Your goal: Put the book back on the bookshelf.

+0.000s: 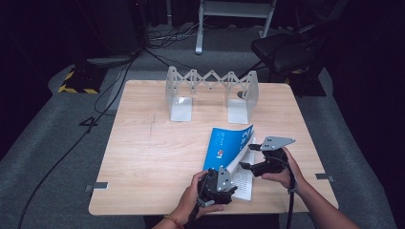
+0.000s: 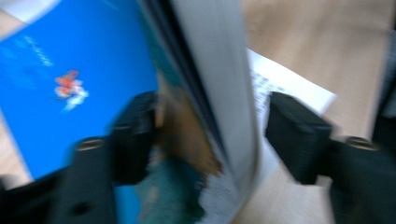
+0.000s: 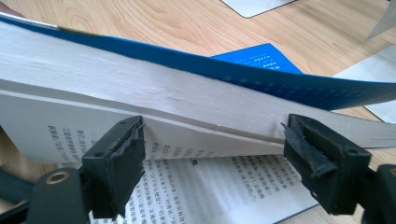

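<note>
Left gripper (image 1: pixel 224 183): I am straddling the near edge of the blue-covered paperback book (image 1: pixel 228 141), jaws half apart, not pressing.
Right gripper (image 1: pixel 249 156): I am holding my jaws wide at its lifted pages.
Book: lying open on the pale wooden table (image 1: pixel 153 157).
Beyond: grey metal folding bookend rack (image 1: pixel 211 93), standing.

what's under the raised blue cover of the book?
Under the blue cover sits a thick lifted block of white pages, and beneath that an open printed page lying flat. The table under the book is covered, as is most of the printed text.
</note>
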`<action>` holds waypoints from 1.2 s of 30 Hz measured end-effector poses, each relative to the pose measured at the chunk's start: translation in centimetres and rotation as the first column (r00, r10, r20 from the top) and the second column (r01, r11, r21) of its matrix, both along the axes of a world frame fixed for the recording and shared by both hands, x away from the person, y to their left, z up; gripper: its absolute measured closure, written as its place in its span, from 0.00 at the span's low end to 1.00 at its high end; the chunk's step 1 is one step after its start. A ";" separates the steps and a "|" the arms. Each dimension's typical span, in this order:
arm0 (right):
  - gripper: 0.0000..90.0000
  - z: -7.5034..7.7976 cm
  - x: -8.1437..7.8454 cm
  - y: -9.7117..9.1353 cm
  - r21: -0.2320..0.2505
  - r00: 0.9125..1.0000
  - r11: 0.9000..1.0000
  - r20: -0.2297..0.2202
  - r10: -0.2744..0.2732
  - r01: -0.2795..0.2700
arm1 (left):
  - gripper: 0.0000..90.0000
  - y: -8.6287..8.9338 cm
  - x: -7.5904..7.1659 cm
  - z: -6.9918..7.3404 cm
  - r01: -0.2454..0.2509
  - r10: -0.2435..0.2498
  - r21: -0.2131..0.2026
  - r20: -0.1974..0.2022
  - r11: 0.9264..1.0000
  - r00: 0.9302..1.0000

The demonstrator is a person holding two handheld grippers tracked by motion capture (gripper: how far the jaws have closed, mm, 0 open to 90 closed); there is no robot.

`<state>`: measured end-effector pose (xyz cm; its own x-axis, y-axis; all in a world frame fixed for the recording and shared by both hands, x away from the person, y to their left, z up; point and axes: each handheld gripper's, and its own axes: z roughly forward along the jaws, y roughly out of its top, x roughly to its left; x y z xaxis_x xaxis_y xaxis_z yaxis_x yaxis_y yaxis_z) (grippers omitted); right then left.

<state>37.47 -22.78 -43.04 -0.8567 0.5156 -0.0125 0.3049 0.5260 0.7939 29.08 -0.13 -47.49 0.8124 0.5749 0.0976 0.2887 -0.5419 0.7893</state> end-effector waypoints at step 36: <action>0.39 -1.3 -0.2 2.9 -0.191 0.964 0.955 0.098 0.248 -0.226 | 0.86 10.7 0.5 2.0 0.154 -0.155 0.050 0.019 0.987 0.988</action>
<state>37.27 -19.91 -44.34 -0.9405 0.2784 -0.1950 0.0629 0.7064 0.7050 29.55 10.57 -45.50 0.8884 0.4368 0.1414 0.1809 -0.6161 0.7666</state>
